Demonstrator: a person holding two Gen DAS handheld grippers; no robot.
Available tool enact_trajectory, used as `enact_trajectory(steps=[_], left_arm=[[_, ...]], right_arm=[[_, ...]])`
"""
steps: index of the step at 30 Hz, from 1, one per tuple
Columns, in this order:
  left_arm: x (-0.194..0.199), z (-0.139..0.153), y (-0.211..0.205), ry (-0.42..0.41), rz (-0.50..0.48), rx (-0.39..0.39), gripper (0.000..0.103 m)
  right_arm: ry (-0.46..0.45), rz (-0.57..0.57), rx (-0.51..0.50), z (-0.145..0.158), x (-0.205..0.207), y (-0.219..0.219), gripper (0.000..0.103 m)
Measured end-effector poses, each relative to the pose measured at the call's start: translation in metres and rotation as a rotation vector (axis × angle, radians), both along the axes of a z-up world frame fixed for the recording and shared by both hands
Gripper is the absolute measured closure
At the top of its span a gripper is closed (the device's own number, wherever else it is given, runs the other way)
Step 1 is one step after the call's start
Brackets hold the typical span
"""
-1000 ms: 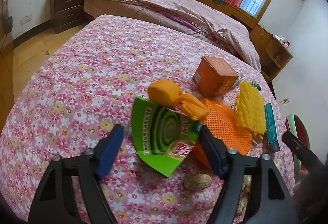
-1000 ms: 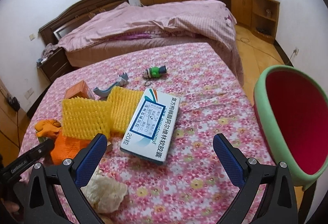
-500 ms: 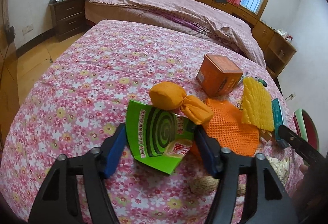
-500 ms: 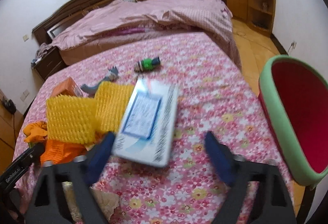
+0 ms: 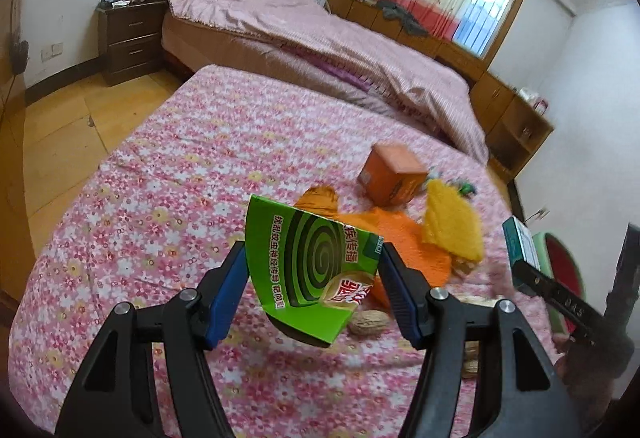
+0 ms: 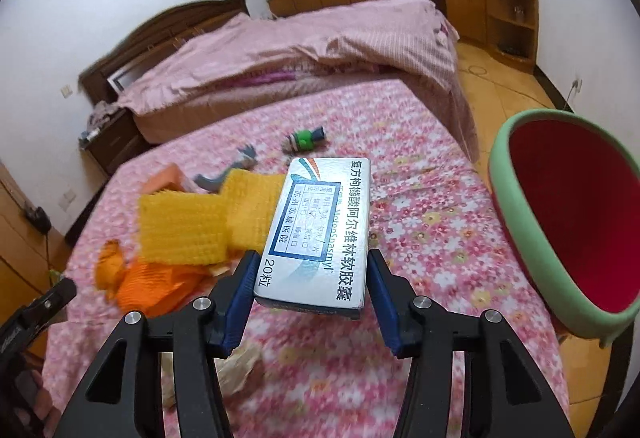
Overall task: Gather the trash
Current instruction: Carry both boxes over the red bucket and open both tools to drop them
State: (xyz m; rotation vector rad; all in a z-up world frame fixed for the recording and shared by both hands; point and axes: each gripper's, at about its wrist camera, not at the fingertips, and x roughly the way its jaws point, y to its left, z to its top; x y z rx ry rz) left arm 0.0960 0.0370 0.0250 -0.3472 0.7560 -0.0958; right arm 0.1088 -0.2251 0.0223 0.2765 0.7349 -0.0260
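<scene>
My left gripper (image 5: 312,282) is shut on a green mosquito-coil box (image 5: 308,266) and holds it above the floral bedspread (image 5: 160,205). My right gripper (image 6: 310,286) is shut on a white medicine box (image 6: 320,230), lifted off the bed; this box also shows in the left wrist view (image 5: 520,242). A red bin with a green rim (image 6: 568,222) stands off the bed's right edge. On the bed lie yellow foam netting (image 6: 192,226), orange netting (image 6: 160,286), an orange box (image 5: 392,173) and a walnut (image 5: 368,322).
A crumpled paper (image 6: 240,370) lies under the right gripper. A green toy (image 6: 306,137) and a grey toy (image 6: 224,177) lie farther back. A second bed (image 6: 300,49), a nightstand (image 5: 132,33) and cabinets (image 6: 480,5) ring the room.
Both grippers closed, the left on the green box and the right on the medicine box, and lifted them off the bedspread.
</scene>
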Motion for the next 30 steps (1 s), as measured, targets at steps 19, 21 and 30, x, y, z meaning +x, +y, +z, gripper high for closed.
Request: enact_trajectory(steps=[19,21,30], left_arm=[[0.0,0.018,-0.086,-0.014,-0.339,-0.035,0.038],[-0.004,0.022,-0.096,-0.016,-0.35,-0.027,0.038],[-0.006,0.051,-0.165,-0.037,-0.416,0.064,0.038]], right_arm=[[-0.01,-0.193,-0.059,0.024,-0.075,-0.063,0.048],[-0.011,-0.203,-0.044,0.025,-0.079,-0.075,0.048],[-0.009,-0.256,-0.056,0.02,-0.089,-0.134,0.048]])
